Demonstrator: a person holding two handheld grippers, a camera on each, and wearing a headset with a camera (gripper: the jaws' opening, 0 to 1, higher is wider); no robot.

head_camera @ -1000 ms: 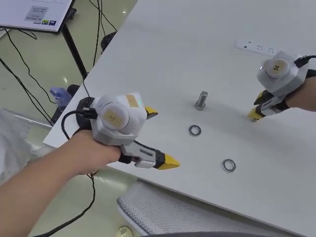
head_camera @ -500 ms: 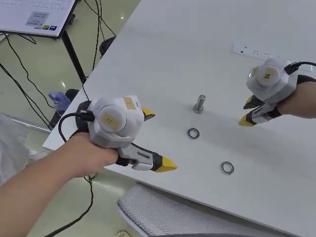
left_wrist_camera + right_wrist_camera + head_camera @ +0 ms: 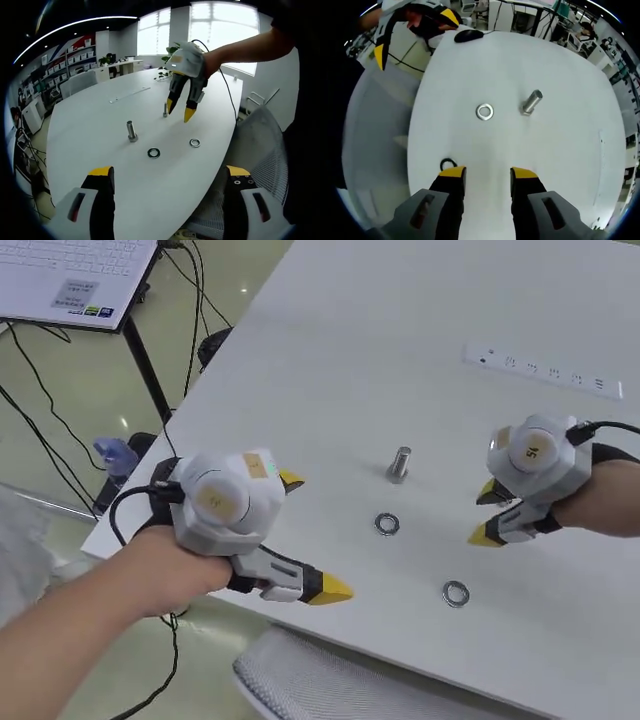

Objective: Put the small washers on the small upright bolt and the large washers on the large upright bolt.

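Found left gripper (image 3: 315, 536) at lower left, jaws wide, empty, placed much as a second ago. Noted bolt (image 3: 399, 463) upright at centre, bare. Noted one washer (image 3: 387, 524) flat just below it and second washer (image 3: 456, 593) at lower right. Recorded right gripper (image 3: 480, 518) at right, brought down toward second washer within the last second, jaws part-open, empty. Judged pick-up of second washer as the step in hand; nothing threaded yet.

The white surface (image 3: 330, 360) bears an upright bolt (image 3: 399, 464), a washer (image 3: 387, 524) near it and a second washer (image 3: 456, 593). Possibly a power strip (image 3: 545, 372) lies beyond.
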